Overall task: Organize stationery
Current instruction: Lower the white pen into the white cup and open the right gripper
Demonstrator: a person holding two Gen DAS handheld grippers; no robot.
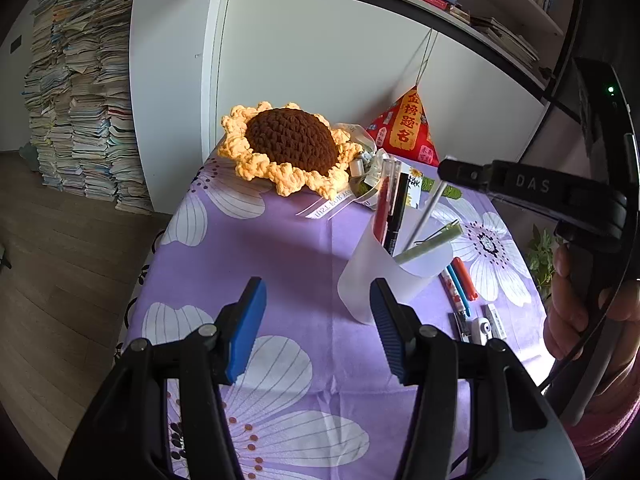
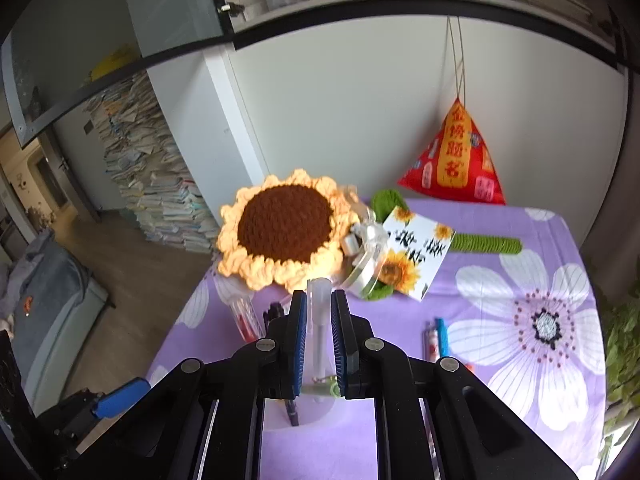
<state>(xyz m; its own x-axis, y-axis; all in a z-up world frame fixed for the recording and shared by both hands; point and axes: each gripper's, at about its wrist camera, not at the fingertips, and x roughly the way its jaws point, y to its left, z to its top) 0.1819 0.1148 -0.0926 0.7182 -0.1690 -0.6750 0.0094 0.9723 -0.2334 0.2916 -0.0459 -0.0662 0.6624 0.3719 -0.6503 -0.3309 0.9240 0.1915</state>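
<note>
- My right tongs (image 2: 319, 312) are clenched on a white pen (image 2: 320, 320), pads pressed on both sides of its barrel.
- From the left wrist view, that pen (image 1: 428, 210) slants down into the frosted pen cup (image 1: 384, 276); its lower end is inside the rim.
- Cup stands upright on the bench (image 1: 304, 248), which carries a purple floral cloth. In it besides: a red pen (image 1: 383, 208), a black pen (image 1: 397, 216), and a pale green pen (image 1: 430, 244) lying across the rim.
- My left tongs (image 1: 318, 322) are released, nothing between the blue pads. The right-hand pad sits just beside the cup's near wall; can't tell if it touches.
- Loose stationery on the cloth right of the cup: blue pen (image 1: 458, 284), orange pen (image 1: 466, 278), a red patterned pen (image 1: 450, 292), plus a white correction tape (image 1: 482, 330) and a few small items nearer me that I can't make out.
- Behind the cup: crochet sunflower (image 1: 288, 144) with its green stem (image 2: 486, 245), a sunflower card (image 2: 412, 254) and a red pyramid-shaped pouch (image 1: 406, 130) hanging by a cord at the wall.
- My hand (image 1: 576, 312) on the right tongs' grip shows at the edge of the left view.
</note>
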